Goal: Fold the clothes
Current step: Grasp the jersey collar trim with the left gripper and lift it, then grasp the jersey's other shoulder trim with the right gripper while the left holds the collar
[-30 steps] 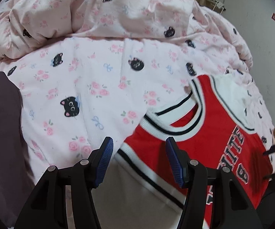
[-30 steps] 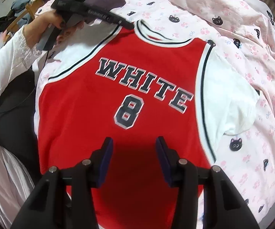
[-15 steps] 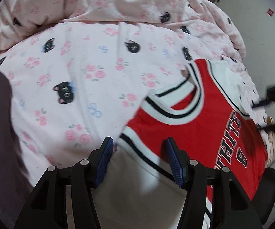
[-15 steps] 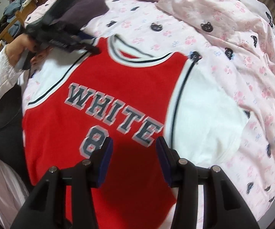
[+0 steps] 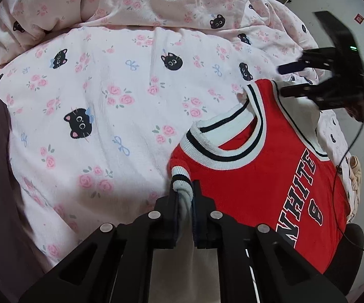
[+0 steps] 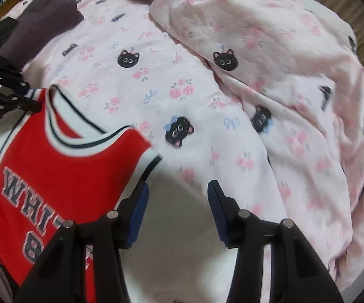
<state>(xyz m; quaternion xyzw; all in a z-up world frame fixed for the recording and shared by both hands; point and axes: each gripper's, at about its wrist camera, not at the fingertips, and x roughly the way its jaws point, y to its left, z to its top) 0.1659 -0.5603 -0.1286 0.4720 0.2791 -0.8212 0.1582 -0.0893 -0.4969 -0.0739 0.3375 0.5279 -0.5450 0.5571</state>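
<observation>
While the red "WHITE 8" jersey (image 5: pixel 270 176) lies face-up on a pink cat-print bedsheet (image 5: pixel 101 116), the left gripper (image 5: pixel 184 197) has just closed on the shirt's near shoulder, where the red body meets the white sleeve; a bunched fold of striped trim and white cloth sits pinched betw. its pads, w/ almost no gap left. That pinch looks meant as one of two anchor pts for lifting or folding the top edge.

On the far shoulder, the right gripper (image 6: pixel 177 202) hovers over the other white sleeve (image 6: pixel 182 217), pointing steeply down. Its fingers (image 6: pixel 139 209) stand abt half apart, having just widened a little, w/ nothing betw. them but the sleeve cloth below; the pads aren't pressing on anything. Motion blur in the right wrist view fits a hand mid-travel, likely lining up a matching grab.

Jersey sits at the near edge of the bed, collar toward the crumpled duvet (image 6: pixel 283 63), hem toward the person. A dark purple garment (image 6: pixel 48 15) lies apart at the sheet's far-left side, untouched. Fold itself not yet begun, by the look of it: shirt still spread flat, both sleeves out.
</observation>
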